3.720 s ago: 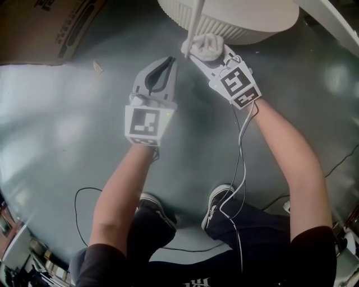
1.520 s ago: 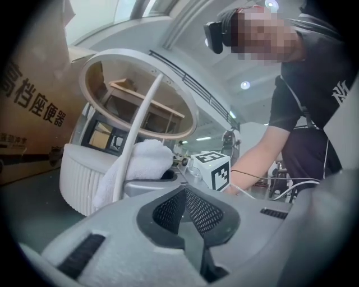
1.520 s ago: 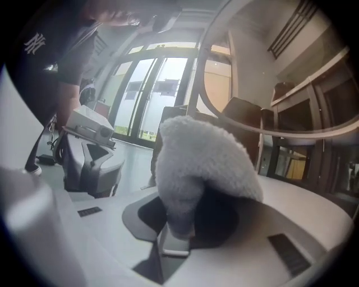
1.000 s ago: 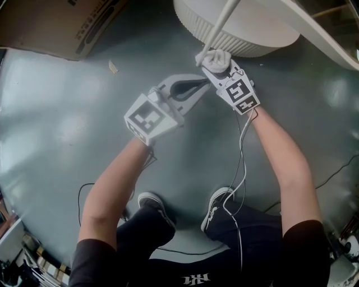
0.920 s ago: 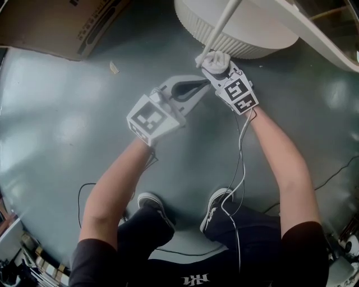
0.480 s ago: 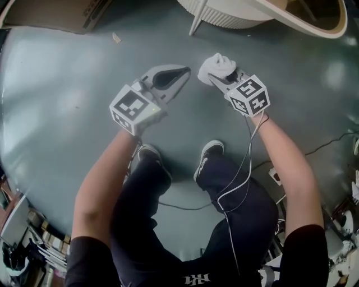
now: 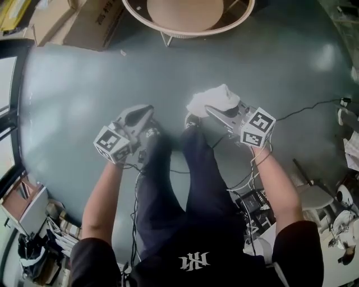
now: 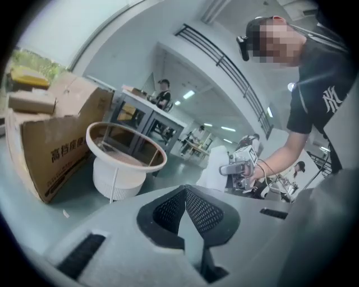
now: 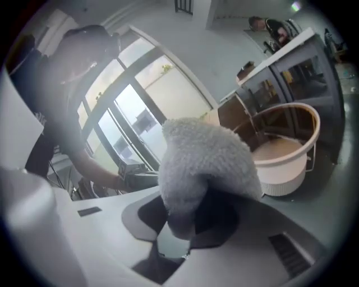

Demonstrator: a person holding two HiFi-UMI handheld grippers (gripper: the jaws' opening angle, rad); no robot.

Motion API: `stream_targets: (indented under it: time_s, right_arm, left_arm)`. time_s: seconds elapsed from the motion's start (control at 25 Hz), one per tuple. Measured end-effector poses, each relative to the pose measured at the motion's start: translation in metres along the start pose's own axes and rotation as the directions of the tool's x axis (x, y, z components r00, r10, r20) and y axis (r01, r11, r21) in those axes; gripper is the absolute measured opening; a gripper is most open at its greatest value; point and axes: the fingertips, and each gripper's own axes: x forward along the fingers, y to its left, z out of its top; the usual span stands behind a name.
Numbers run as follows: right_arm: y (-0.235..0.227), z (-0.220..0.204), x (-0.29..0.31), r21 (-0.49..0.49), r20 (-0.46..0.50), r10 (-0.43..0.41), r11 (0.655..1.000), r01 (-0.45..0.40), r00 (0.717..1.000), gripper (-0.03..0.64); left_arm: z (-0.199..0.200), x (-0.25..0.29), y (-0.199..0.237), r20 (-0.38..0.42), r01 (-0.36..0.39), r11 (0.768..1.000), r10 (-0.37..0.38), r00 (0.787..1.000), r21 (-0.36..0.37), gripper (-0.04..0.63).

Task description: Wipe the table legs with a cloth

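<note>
A white fluffy cloth [image 7: 212, 101] is clamped in my right gripper [image 7: 208, 110], held at mid-height above the grey floor and well short of the round table [image 7: 241, 14]. In the right gripper view the cloth [image 9: 205, 162] bulges over the jaws of that gripper [image 9: 185, 224], with the table [image 9: 291, 132] beyond it to the right. My left gripper [image 7: 137, 116] is shut with nothing in it. Its closed tips [image 8: 184, 191] show in the left gripper view, pointing toward the table [image 8: 126, 154] and its thin white leg [image 8: 114, 182].
Cardboard boxes [image 7: 78, 19] lie at the upper left beside the table, and one box [image 8: 53, 151] shows in the left gripper view. Cables [image 7: 314, 106] trail across the floor at right. My own legs [image 7: 179, 185] are between the grippers. People stand at desks in the background.
The view has risen and backed away from the table. Both grippers have pulled back from the table leg; the cloth, earlier pressed against the leg, now hangs free in the right gripper.
</note>
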Motion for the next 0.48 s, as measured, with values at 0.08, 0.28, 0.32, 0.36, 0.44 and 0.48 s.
stream_targets:
  time_s: [0.08,0.28,0.32,0.36,0.44,0.48]
  right_arm:
    - [0.063,0.051,-0.059,-0.023,0.041,0.016,1.0,-0.015,0.999,0.075]
    - [0.183,0.151,-0.15,-0.092,0.149,0.028,0.996,-0.014,0.988,0.075]
    - [0.209,0.164,-0.166,-0.093,0.184,0.032,0.996,-0.015,0.982,0.075]
    - [0.238,0.176,-0.184,-0.102,0.223,0.031,0.995,-0.008,0.974,0.075]
    - [0.296,0.197,-0.22,-0.148,0.294,0.014,0.988,0.031,0.956,0.075]
    - [0.322,0.206,-0.236,-0.174,0.328,0.002,0.983,0.059,0.945,0.075]
  left_arm:
    - [0.065,-0.029,-0.053,0.033,-0.001,1.0,0.002,0.999,-0.01,0.006]
    - [0.198,-0.095,-0.149,0.139,0.029,0.996,-0.04,0.989,0.081,0.008]
    - [0.213,-0.112,-0.171,0.155,0.033,0.993,-0.051,0.987,0.111,0.007]
    - [0.228,-0.128,-0.196,0.176,0.043,0.989,-0.068,0.982,0.142,0.006]
    - [0.256,-0.159,-0.245,0.234,0.071,0.974,-0.122,0.965,0.215,0.007]
    - [0.266,-0.173,-0.265,0.262,0.082,0.965,-0.149,0.954,0.251,0.007]
